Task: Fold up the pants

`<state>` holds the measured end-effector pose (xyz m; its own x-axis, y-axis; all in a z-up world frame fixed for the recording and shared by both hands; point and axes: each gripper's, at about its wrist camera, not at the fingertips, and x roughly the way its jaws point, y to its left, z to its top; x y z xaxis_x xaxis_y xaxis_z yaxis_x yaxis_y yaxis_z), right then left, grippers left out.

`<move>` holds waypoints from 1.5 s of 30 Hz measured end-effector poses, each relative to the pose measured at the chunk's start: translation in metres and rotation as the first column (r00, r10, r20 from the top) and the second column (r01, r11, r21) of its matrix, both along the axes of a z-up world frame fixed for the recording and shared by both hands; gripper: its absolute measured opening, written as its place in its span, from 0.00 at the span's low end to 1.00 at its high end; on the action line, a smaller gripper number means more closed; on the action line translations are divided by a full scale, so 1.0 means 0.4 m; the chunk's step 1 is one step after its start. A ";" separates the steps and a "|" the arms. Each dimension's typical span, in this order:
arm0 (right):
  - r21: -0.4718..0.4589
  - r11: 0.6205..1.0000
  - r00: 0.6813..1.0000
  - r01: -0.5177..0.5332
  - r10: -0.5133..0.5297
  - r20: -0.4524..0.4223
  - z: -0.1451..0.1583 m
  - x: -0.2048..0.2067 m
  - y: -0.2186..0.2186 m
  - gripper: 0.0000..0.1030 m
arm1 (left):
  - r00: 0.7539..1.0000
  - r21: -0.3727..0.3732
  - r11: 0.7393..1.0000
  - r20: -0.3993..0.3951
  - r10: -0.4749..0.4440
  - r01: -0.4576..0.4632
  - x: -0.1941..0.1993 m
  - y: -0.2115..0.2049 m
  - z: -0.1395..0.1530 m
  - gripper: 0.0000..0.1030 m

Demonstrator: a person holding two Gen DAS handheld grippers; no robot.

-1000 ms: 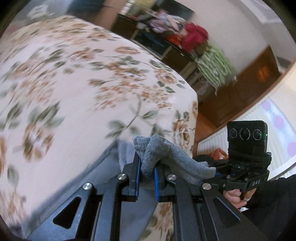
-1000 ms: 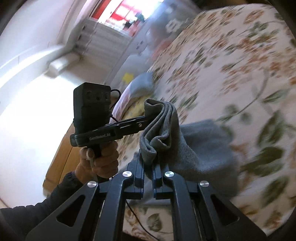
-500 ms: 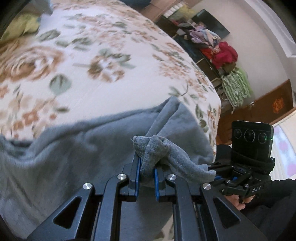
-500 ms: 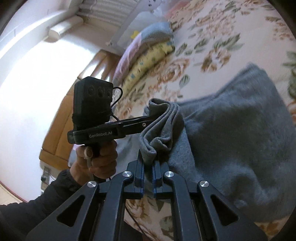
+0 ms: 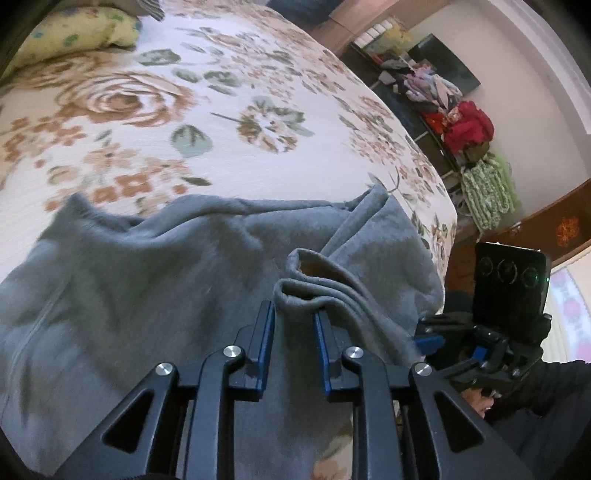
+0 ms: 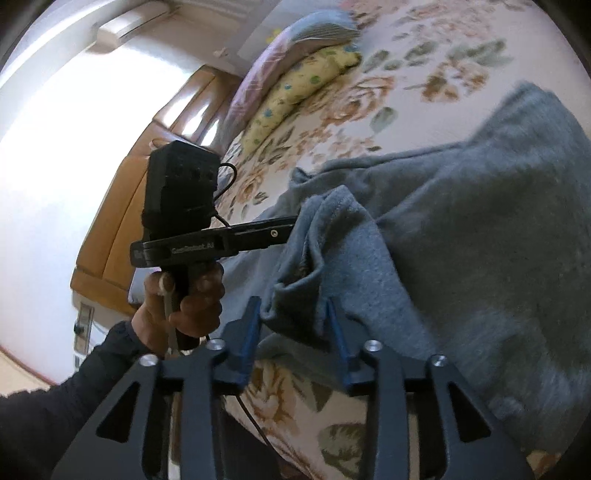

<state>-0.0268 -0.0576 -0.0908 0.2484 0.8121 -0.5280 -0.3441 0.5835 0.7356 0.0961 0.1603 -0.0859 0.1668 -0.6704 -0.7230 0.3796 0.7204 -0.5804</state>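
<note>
The grey pants (image 5: 155, 280) lie spread on the floral bedspread (image 5: 221, 122), near the bed's front edge. My left gripper (image 5: 293, 314) is open; a folded grey hem (image 5: 314, 288) lies loose between its blue fingers. My right gripper (image 6: 293, 314) is open too, with the bunched grey hem (image 6: 317, 236) lying between its fingers. In the right wrist view the pants (image 6: 480, 240) cover the bed on the right. The left gripper's body (image 6: 207, 243) shows there, at the hem's left end. The right gripper's body (image 5: 491, 343) shows at the right of the left wrist view.
A yellow pillow (image 5: 70, 33) lies at the head of the bed, also seen in the right wrist view (image 6: 299, 88). A shelf with piled clothes (image 5: 465, 125) stands beyond the bed's far side. A wooden headboard (image 6: 122, 229) stands at the left.
Both grippers came down to the bed with the hem and opened their jaws. The pants now lie spread on the bedspread, with the hem loose between the fingers.
</note>
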 end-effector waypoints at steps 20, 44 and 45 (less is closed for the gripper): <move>-0.195 0.978 0.997 0.069 -0.060 0.048 0.037 0.105 -0.022 0.17 | 0.976 -0.163 0.963 0.001 0.217 -0.214 -0.222 -0.105 0.063 0.36; -0.292 0.954 0.997 -0.071 0.063 -0.035 0.007 0.180 0.107 0.17 | 0.921 -0.127 0.915 0.032 0.389 -0.383 -0.290 -0.034 0.061 0.35; -0.299 0.952 0.997 -0.070 0.063 -0.032 0.010 0.185 0.107 0.17 | 0.923 -0.141 0.915 0.028 0.384 -0.377 -0.286 -0.036 0.060 0.35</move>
<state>0.0473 -0.0146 -0.0870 0.1849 0.6296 -0.7546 -0.3754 0.7549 0.5378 -0.0183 0.1460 -0.0619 0.4645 -0.6358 -0.6165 0.1251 0.7363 -0.6650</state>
